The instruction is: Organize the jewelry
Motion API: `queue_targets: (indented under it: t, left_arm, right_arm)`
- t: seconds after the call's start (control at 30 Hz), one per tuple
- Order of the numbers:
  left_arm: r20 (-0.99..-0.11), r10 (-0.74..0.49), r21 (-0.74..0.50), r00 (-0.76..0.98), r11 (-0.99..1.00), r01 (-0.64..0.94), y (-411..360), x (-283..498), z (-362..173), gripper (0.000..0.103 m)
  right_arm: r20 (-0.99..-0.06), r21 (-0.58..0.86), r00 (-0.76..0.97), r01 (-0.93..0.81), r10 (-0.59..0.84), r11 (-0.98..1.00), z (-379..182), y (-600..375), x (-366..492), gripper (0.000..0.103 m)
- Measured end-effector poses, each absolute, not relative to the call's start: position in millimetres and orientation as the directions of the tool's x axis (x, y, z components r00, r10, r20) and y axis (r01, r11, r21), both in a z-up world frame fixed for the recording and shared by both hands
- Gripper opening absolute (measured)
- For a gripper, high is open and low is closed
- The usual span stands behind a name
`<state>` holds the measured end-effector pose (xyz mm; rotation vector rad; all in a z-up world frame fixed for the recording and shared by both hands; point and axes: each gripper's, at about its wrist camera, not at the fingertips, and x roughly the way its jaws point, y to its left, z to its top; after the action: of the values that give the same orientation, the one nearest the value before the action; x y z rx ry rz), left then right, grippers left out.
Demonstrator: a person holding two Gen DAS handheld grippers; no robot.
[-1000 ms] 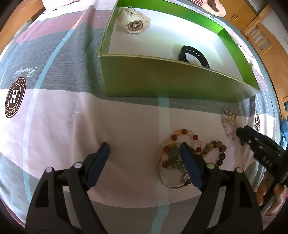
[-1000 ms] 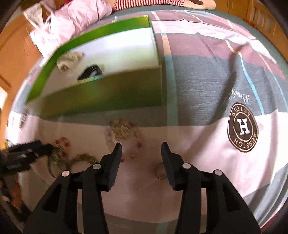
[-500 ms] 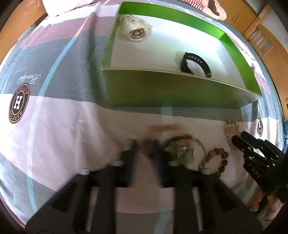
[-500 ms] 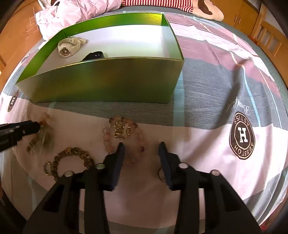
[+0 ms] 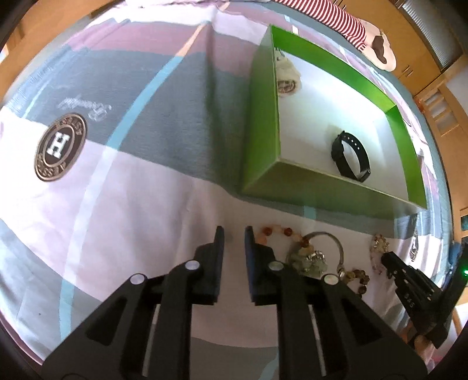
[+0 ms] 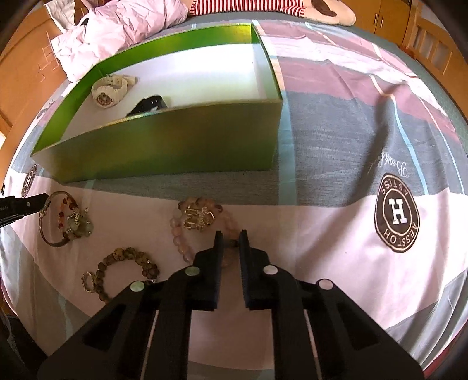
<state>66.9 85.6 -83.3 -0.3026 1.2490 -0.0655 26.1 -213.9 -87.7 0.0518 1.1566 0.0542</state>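
A green box (image 5: 260, 122) (image 6: 181, 146) lies on the bedspread with a white watch (image 5: 288, 77) (image 6: 108, 90) and a black band (image 5: 351, 157) (image 6: 149, 103) inside. In front of it lie a red bead bracelet (image 5: 275, 232), a silver bangle with green stones (image 5: 318, 257) (image 6: 67, 225), a brown bead bracelet (image 6: 125, 266) and a pink bead bracelet with a gold charm (image 6: 199, 219). My left gripper (image 5: 234, 233) is nearly shut with nothing between the jaws, just left of the red beads. My right gripper (image 6: 231, 236) is nearly shut over the pink bracelet's near side.
The bedspread (image 5: 131, 204) has pink, grey and white bands with round H logos (image 5: 60, 147) (image 6: 396, 213). A crumpled pink cloth (image 6: 117, 26) and a striped plush toy (image 5: 365, 35) lie behind the box. Wooden furniture (image 6: 433, 38) surrounds the bed.
Both grippers have closed from wide open to a narrow gap. The left gripper has shifted left, off the bangle pile. The right gripper has moved forward to the pink bracelet.
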Motion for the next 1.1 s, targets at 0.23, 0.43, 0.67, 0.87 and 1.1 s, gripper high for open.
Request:
queue_targets:
  t: [0.23, 0.43, 0.67, 0.87, 1.1]
  left_arm:
    - [-0.932, -0.19, -0.212, 0.309, 0.976, -0.041, 61.7, 61.2, -90.0, 0.035]
    - [-0.944, -0.092, -0.092, 0.316, 0.996, 0.013, 42.5, 60.0, -95.9, 0.035]
    - [-0.944, -0.03, -0.016, 0.328, 0.999, 0.045, 27.1, 60.5, -96.7, 0.029]
    - [-0.936, -0.046, -0.035, 0.349, 0.999, 0.037, 22.6, 57.4, -86.2, 0.008]
    - [-0.889, -0.093, -0.071, 0.449, 0.995, 0.066, 25.4, 36.4, -53.2, 0.008]
  right_arm:
    - [-0.911, 0.056, 0.407, -0.025, 0.061, 0.998, -87.9, -211.4, 24.9, 0.013]
    - [-0.9, -0.036, 0.435, -0.042, -0.014, 0.998, -91.4, -198.4, 26.0, 0.013]
    - [-0.883, -0.104, 0.466, -0.073, -0.059, 0.992, -93.1, -185.8, 24.6, 0.013]
    - [-0.875, -0.036, 0.484, -0.086, 0.01, 0.996, -84.8, -187.6, 20.3, 0.007]
    - [-0.817, 0.001, 0.575, -0.087, 0.051, 0.996, -61.4, -190.5, 14.5, 0.007]
